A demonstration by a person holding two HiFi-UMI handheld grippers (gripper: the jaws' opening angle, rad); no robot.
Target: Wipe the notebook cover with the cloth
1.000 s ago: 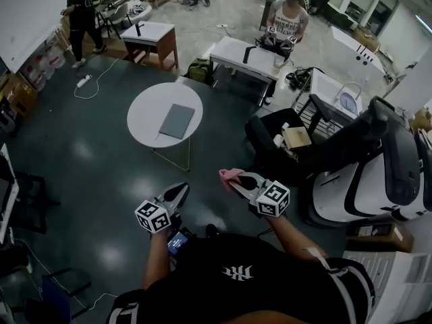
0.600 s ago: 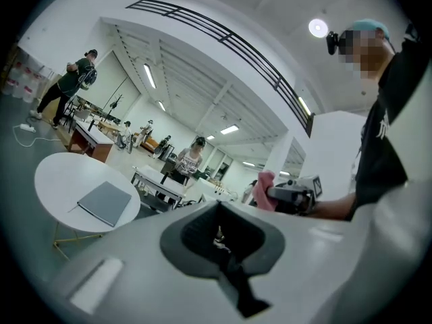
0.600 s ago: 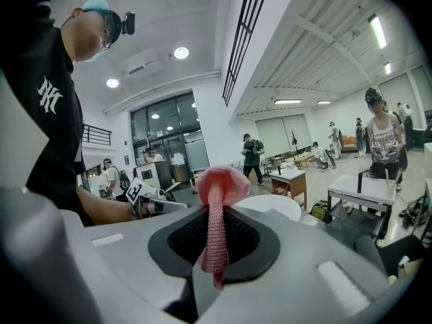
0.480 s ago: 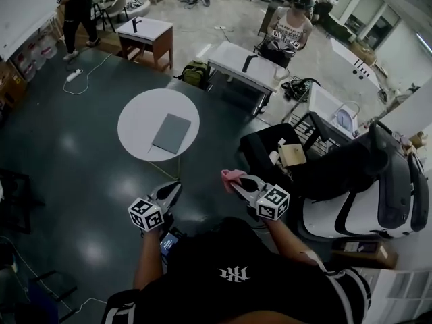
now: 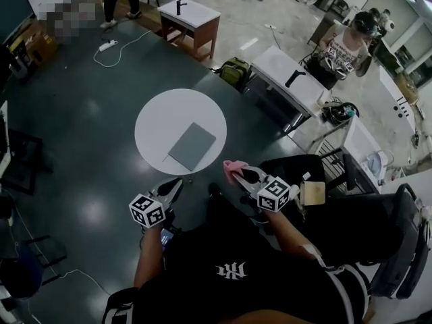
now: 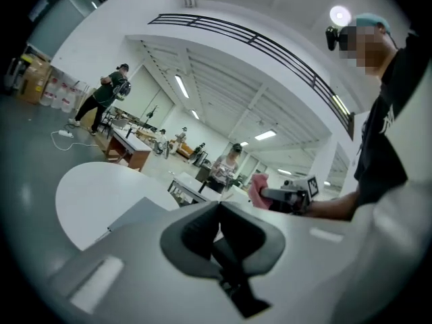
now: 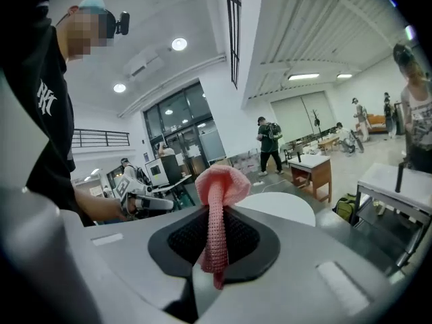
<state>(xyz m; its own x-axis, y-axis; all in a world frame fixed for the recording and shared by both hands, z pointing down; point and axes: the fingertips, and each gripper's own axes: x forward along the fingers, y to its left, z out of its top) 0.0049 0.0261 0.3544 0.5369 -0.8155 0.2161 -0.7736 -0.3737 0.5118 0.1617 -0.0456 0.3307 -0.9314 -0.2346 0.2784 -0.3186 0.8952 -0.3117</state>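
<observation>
A grey notebook point(image 5: 192, 146) lies flat on the round white table point(image 5: 156, 121), towards its near right side; in the left gripper view the notebook point(image 6: 135, 214) shows just beyond the jaws. My right gripper point(image 5: 237, 174) is shut on a pink cloth point(image 5: 233, 168), held in the air to the right of the table's near edge. The cloth point(image 7: 217, 211) hangs pinched between the jaws in the right gripper view. My left gripper point(image 5: 176, 185) is shut and empty, just short of the table's near edge.
A black office chair point(image 5: 337, 201) and a small cardboard box point(image 5: 313, 193) stand right of me. White desks point(image 5: 290, 73) and a wooden-sided desk point(image 5: 190, 17) stand beyond the table. A green backpack point(image 5: 233, 70) lies on the floor. Other people work at the far desks.
The round table and notebook have come much closer to both grippers. Both grippers kept their pose, the right one still pinching the cloth.
</observation>
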